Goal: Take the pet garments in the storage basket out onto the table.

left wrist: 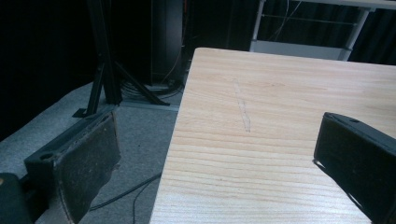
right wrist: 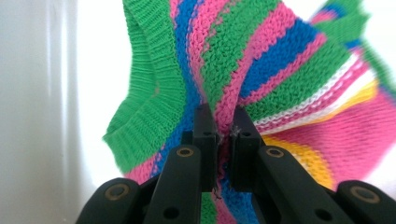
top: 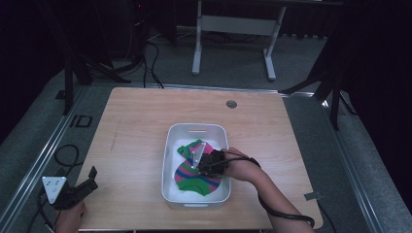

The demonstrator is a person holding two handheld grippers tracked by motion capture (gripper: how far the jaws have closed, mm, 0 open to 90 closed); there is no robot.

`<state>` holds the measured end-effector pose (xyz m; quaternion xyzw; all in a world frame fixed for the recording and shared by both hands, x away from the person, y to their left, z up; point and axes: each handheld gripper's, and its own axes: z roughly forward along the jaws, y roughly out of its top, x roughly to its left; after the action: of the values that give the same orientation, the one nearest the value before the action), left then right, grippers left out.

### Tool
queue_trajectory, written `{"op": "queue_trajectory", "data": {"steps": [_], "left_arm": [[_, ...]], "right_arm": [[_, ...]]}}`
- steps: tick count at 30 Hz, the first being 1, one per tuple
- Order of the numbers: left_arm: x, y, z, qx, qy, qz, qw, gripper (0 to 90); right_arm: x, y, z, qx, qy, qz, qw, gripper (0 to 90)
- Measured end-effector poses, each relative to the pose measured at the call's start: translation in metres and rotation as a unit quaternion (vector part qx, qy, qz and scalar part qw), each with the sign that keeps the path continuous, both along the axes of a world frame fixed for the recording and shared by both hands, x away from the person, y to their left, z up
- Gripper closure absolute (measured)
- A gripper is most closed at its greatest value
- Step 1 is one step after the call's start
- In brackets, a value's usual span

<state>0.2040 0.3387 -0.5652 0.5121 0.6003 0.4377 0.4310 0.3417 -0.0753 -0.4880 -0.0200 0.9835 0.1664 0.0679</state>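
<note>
A knitted cloth (top: 192,174) striped in green, pink and blue lies in a white tub (top: 174,141) at the middle of the table. My right gripper (top: 206,162) reaches into the tub from the right and is shut on a fold of the striped cloth (right wrist: 261,70), which bunches up between its jaws. My left gripper (top: 87,180) hangs off the table's front left corner, open, with nothing between its fingers (left wrist: 88,163). Its jaws point along the bare wooden table (left wrist: 280,116).
The wooden table (top: 136,126) has a round grey grommet (top: 231,104) near its far edge. Black stand legs (left wrist: 105,79) and cables (top: 63,155) lie on the grey floor to the left. A white desk frame (top: 233,29) stands behind the table.
</note>
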Motion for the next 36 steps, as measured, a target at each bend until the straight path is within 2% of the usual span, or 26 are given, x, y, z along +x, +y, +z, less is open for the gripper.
{"op": "queue_trajectory", "data": {"steps": [1,2,5,10,12,13,15,17,19,20,22,26,30,31,33,34,36], "left_arm": [[0.0,0.0,0.0,0.0,0.0,0.001,1.0,0.9],[0.0,0.0,0.0,0.001,0.0,0.001,1.0,0.9],[0.0,0.0,0.0,0.001,0.0,0.001,1.0,0.9],[0.0,0.0,0.0,0.001,0.001,0.002,1.0,0.9],[0.0,0.0,0.0,0.001,0.001,0.002,1.0,0.9],[0.0,0.0,0.0,0.0,0.001,0.001,1.0,0.9],[0.0,0.0,0.0,0.0,0.001,0.002,1.0,0.9],[0.0,0.0,0.0,0.0,0.001,0.002,1.0,1.0],[0.0,0.0,0.0,0.001,0.002,0.002,1.0,0.9],[0.0,0.0,0.0,0.001,0.002,0.002,1.0,0.9],[0.0,0.0,0.0,0.0,0.002,0.002,1.0,0.9],[0.0,0.0,0.0,0.001,0.002,0.002,1.0,0.9],[0.001,0.0,0.0,0.0,0.003,0.003,1.0,0.9],[0.001,0.0,0.0,0.0,0.003,0.003,1.0,0.9],[0.001,0.0,0.0,0.001,0.003,0.004,1.0,0.9],[0.001,0.0,0.0,0.001,0.003,0.004,1.0,0.9],[0.001,0.0,0.0,0.001,0.003,0.004,1.0,1.0]], "right_arm": [[0.0,-0.001,0.005,0.01,0.0,-0.003,0.9999,84.2],[0.0,-0.004,0.015,0.033,-0.008,-0.002,0.9994,84.2],[0.0,-0.008,0.032,0.062,-0.02,-0.003,0.9979,84.2],[-0.002,-0.013,0.055,0.096,-0.033,-0.006,0.9948,84.2],[-0.002,-0.014,0.059,0.104,-0.034,-0.007,0.994,84.2],[-0.003,-0.016,0.068,0.118,-0.041,-0.007,0.9922,84.2],[-0.004,-0.019,0.077,0.137,-0.039,-0.009,0.9898,84.2],[-0.005,-0.02,0.082,0.143,-0.044,-0.007,0.9887,84.2],[-0.006,-0.023,0.096,0.162,-0.054,-0.007,0.9853,84.2],[-0.006,-0.023,0.096,0.162,-0.054,-0.007,0.9853,84.2],[-0.006,-0.027,0.112,0.18,-0.059,-0.009,0.9819,84.2],[-0.005,-0.033,0.132,0.196,-0.077,-0.017,0.9774,84.2],[-0.004,-0.045,0.15,0.217,-0.093,-0.028,0.9714,84.1],[-0.004,-0.045,0.15,0.217,-0.093,-0.028,0.9714,84.1],[-0.002,-0.058,0.159,0.231,-0.102,-0.042,0.9666,84.1],[-0.002,-0.058,0.159,0.231,-0.102,-0.042,0.9666,84.1],[-0.001,-0.071,0.166,0.24,-0.109,-0.059,0.9629,84.1]]}}
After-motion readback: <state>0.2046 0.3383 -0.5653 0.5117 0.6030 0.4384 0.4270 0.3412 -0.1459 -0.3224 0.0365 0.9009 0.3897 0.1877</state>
